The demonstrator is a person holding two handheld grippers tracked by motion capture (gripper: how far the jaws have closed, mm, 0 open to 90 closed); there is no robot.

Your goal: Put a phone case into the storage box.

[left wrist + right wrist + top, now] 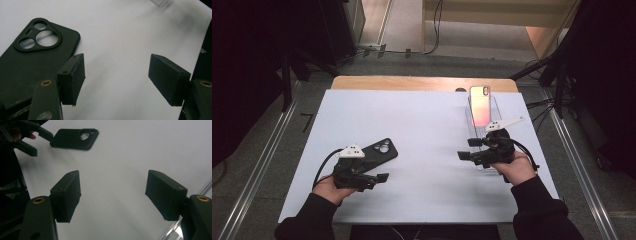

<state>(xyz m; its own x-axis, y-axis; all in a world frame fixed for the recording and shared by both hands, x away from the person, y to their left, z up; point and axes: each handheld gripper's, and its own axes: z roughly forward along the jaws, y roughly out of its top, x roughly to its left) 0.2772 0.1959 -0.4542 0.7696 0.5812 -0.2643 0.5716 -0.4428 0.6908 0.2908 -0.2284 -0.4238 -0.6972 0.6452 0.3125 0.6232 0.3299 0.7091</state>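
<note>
Both black two-jaw claws, left claw (379, 178) and right claw (467, 148), were hand-held low, pointing inward, jaws apart and empty.

**Matt black against smooth white**

The black phone case with its round camera cut-outs (32, 67) looks like matt, faintly soft plastic or rubber, no shine on it. The white sheet covering the table (422, 150) reads smooth and matt, like paper or board, and bare pale wood (412, 83) shows along the far edge. Near the far right corner, the phone with a glossy pink-orange back (480, 105) gleams, resting on a clear, glassy plastic stand (497, 107). The left gripper's (116, 77) black pads look dull and slightly rough, with brass-coloured metal eyelets.
</note>
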